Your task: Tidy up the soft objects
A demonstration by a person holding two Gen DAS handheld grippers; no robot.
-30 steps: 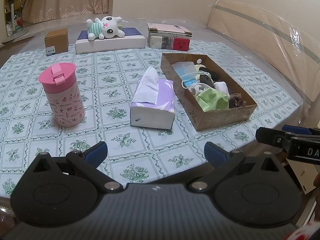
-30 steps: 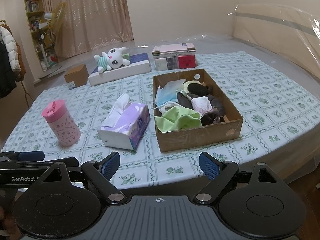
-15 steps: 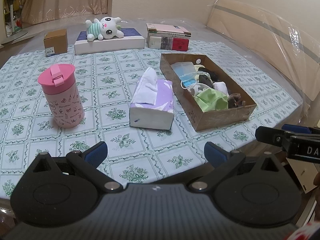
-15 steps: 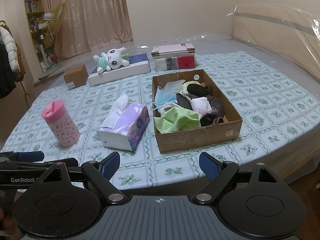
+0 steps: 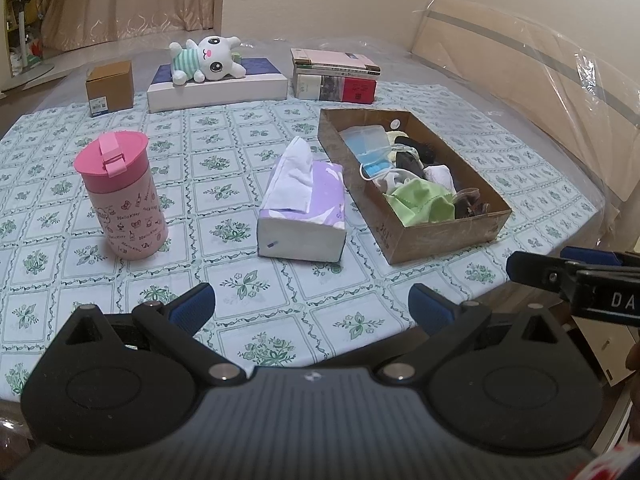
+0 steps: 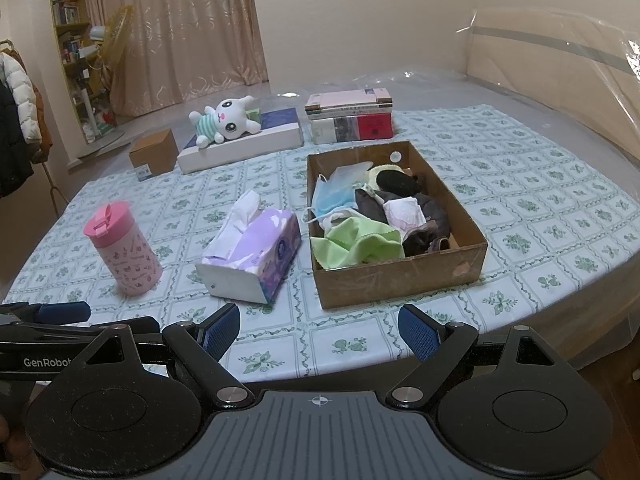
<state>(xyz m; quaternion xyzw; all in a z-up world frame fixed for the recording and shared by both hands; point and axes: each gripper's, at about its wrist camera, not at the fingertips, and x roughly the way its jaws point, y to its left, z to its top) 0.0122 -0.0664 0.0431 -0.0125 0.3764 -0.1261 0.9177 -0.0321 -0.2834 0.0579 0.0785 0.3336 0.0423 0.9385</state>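
Hovering at table edge | left gripper point(image 5: 312, 306) and right gripper point(image 6: 319, 330) both wide open, empty | box point(image 6: 400, 280) holds masks and cloths; plush point(image 6: 224, 122) lies well behind box | risk: reaching plush could snag tissues point(image 6: 252, 248) beside box

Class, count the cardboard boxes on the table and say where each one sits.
2. The small closed box sits at the far left, beside the white box under the plush toy. The open box of soft items sits right of the tissue pack.
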